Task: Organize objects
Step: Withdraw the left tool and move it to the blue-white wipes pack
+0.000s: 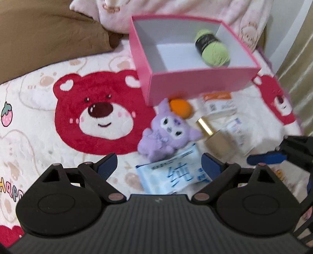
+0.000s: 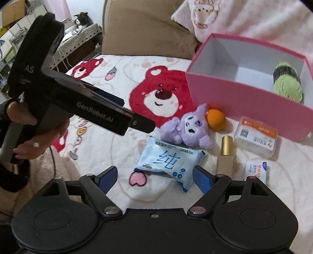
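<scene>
Right wrist view: left gripper [image 2: 144, 123] angled down toward purple plush [image 2: 190, 127].

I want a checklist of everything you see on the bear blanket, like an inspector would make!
Surface: fluffy white blanket printed with red bears.
Job's things: pink box holds only green yarn. Outside it lie a purple plush, orange ball, blue wipes pack, gold-capped bottle, cotton swab box and small white packet.
Clutter: brown pillow and pink bedding behind the box.
Grippers: left gripper open, empty; right gripper open, empty, above the wipes pack.
Cables: a dark cord under the person's hand.
Surroundings: shelves and a black plush far back.
</scene>
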Tool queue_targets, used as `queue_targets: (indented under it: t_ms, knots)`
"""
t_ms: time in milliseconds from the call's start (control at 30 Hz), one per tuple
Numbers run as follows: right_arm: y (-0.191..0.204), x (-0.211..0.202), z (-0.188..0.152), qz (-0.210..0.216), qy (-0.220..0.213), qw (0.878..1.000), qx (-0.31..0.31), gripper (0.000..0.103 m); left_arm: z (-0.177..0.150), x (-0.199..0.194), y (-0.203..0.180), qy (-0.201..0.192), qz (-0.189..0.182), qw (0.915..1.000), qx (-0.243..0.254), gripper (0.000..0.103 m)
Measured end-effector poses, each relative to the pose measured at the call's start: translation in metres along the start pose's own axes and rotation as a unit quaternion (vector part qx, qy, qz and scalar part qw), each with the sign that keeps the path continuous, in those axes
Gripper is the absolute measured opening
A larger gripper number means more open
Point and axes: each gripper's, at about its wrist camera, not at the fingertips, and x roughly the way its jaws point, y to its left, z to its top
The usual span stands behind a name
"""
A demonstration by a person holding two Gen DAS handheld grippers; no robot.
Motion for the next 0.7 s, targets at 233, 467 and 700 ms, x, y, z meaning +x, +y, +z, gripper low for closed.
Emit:
queue_targets:
  t_ms: [233,467,700]
  knots:
    - [-0.025,0.028,-0.010,-0.009,-0.011,0.998,0.057,0.086,-0.020,0.044,0.010,0.055,-0.013,0.9977,-0.038,0.091]
    - [-0.045,0.050,-0.017,-0.004,0.003,0.994,0.105,0.079,-0.034,0.069,0.026,0.108,-0.034,0.9886,-0.099,0.091]
    - [-0.040,0.071,-0.015,-0.021,0.030,0.992,0.117,0.059,-0.046,0.082,0.032,0.120,-0.022,0.9844,-0.127,0.092]
